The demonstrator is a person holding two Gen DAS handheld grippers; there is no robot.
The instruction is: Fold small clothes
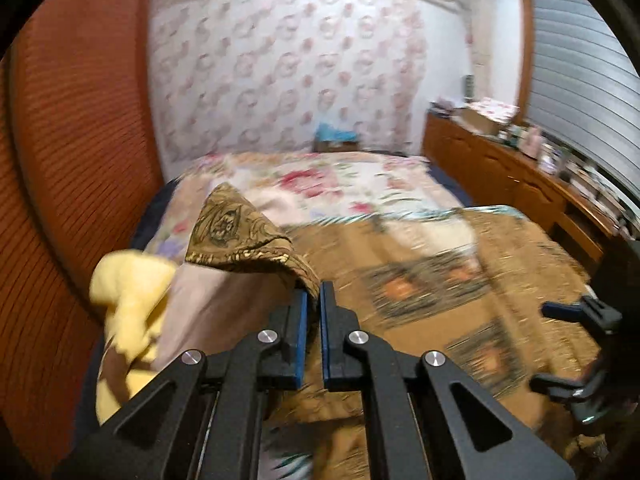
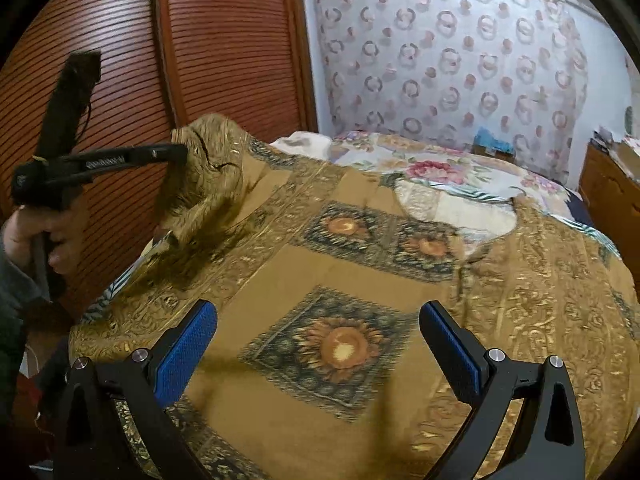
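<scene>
**Left gripper pinches a corner of the patterned garment; right gripper hangs spread above it**

Left wrist view: the left gripper (image 1: pixel 314 294) has its blue pads pressed together on a corner of the brown patterned garment (image 1: pixel 240 236), which drapes up and over to the left of the fingertips. The lifted fold shows a gold scroll border and a plain pinkish underside. A yellow cloth (image 1: pixel 128 304) lies bunched at the left, seen only here. The rest of the garment is spread blurred across the bed (image 1: pixel 320 176), whose floral cover shows beyond it. The right gripper (image 1: pixel 576 344) appears at the right edge, too partial to read. A wooden dresser (image 1: pixel 500 164) runs along the right wall.

Right wrist view: the right gripper (image 2: pixel 318 320) has its jaws spread wide, nothing between them, just above the garment (image 2: pixel 300 272). Here the cloth lies mostly flat on the bed (image 2: pixel 440 168), ochre with dark squares holding orange sunflower motifs and a gold ornamental border, the neckline opening at the far side. At the upper left the left gripper (image 2: pixel 178 152), held in a person's hand (image 2: pixel 36 224), pulls the garment's corner up into a peak. Louvred wooden doors (image 2: pixel 224 40) stand behind.
</scene>
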